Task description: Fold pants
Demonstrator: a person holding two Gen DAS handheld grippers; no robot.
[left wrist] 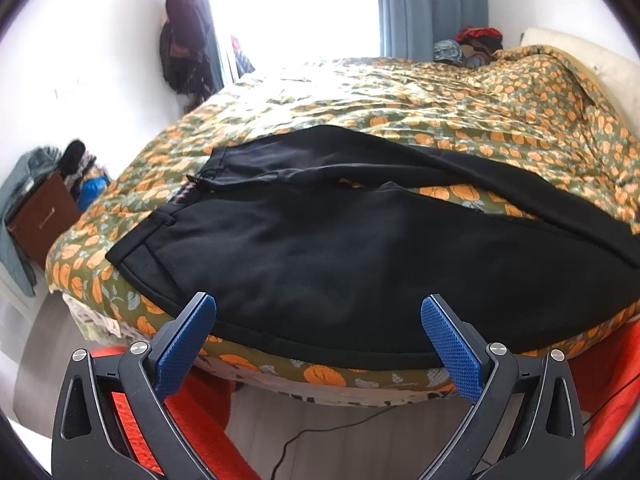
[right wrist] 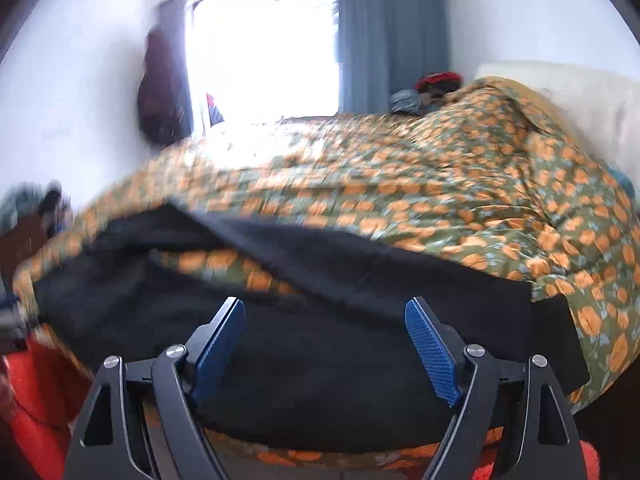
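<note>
Black pants [left wrist: 320,248] lie spread across the near edge of a bed [left wrist: 500,112] covered in a green quilt with orange pumpkins. The waistband is at the left, and the two legs part toward the right with a strip of quilt between them. My left gripper [left wrist: 318,306] hovers open over the near edge of the pants, nothing between its blue pads [left wrist: 450,344]. In the blurred right wrist view, the pants [right wrist: 340,352] run across the bed's front edge, the leg ends at the right. My right gripper [right wrist: 326,312] stands open above the near leg, holding nothing.
A brown nightstand [left wrist: 40,216] piled with clothes stands left of the bed. A dark garment [left wrist: 184,52] hangs on the wall beside a bright window with blue curtains [left wrist: 432,8]. A pile of clothes [left wrist: 468,46] sits at the far corner. Orange-red cloth [left wrist: 604,376] and a cable lie below.
</note>
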